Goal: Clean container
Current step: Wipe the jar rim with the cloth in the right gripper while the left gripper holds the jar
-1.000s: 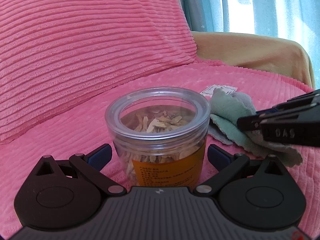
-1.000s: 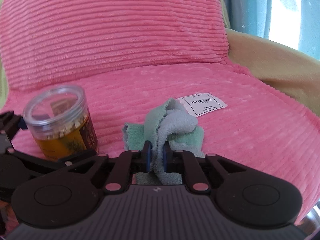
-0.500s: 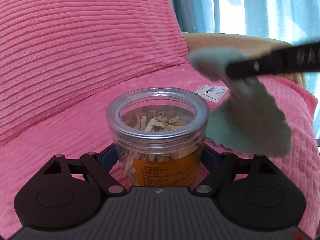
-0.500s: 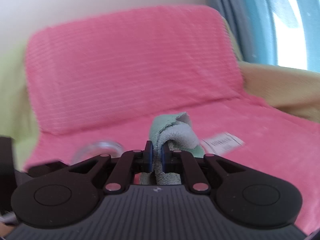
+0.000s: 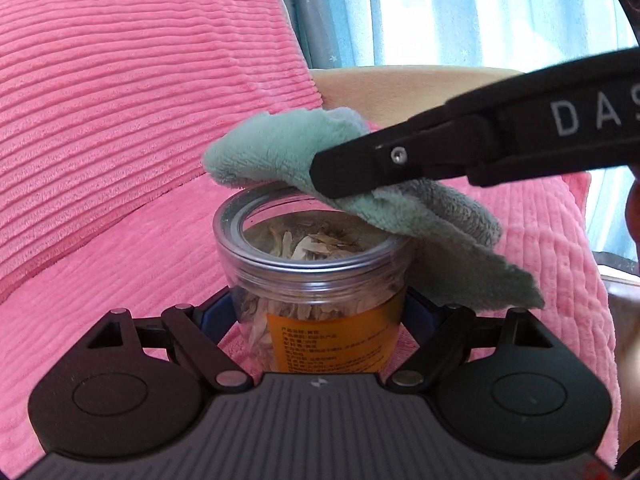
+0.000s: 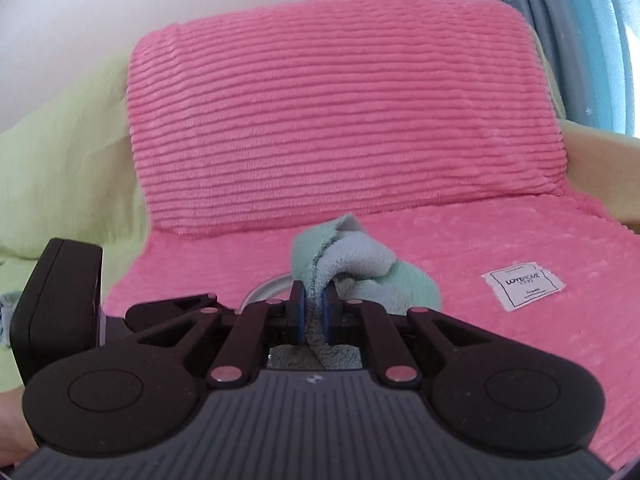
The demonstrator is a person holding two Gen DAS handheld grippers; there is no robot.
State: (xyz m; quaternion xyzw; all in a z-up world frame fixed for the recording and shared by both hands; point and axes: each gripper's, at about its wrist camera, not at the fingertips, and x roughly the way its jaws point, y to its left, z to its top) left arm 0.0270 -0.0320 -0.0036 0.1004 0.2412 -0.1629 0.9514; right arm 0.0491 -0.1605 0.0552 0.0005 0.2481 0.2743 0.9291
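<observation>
From the left wrist camera I count one jar (image 5: 316,276), one cloth (image 5: 360,184) and two grippers. The jar is clear, with pale dried pieces inside and an orange label, and sits at the centre of the view on the pink ribbed cover (image 5: 132,264). The left gripper (image 5: 318,314) has its blue pads pressed against the jar's sides at 9 and 3 o'clock, so it is clamped on the jar. The right gripper (image 5: 332,176) reaches in from 2 o'clock, pinching the green-and-grey cloth, which drapes over the jar's rim on the far and right side. The near and left part of the rim is bare. A pink back cushion (image 5: 140,80) rises at 10 o'clock, and curtains (image 5: 440,12) hang at 1 o'clock.

From the right wrist camera there is one cloth (image 6: 356,276), squeezed between the right gripper's (image 6: 312,312) two blue pads, which stand close together with only fabric between them. Only a sliver of the jar's rim (image 6: 268,284) shows at 11 o'clock of the pads. This view alone shows one white fabric label (image 6: 523,285) at 3 o'clock on the seat, with open pink cover all round it, and a pale green throw (image 6: 68,184) at 9 o'clock.
</observation>
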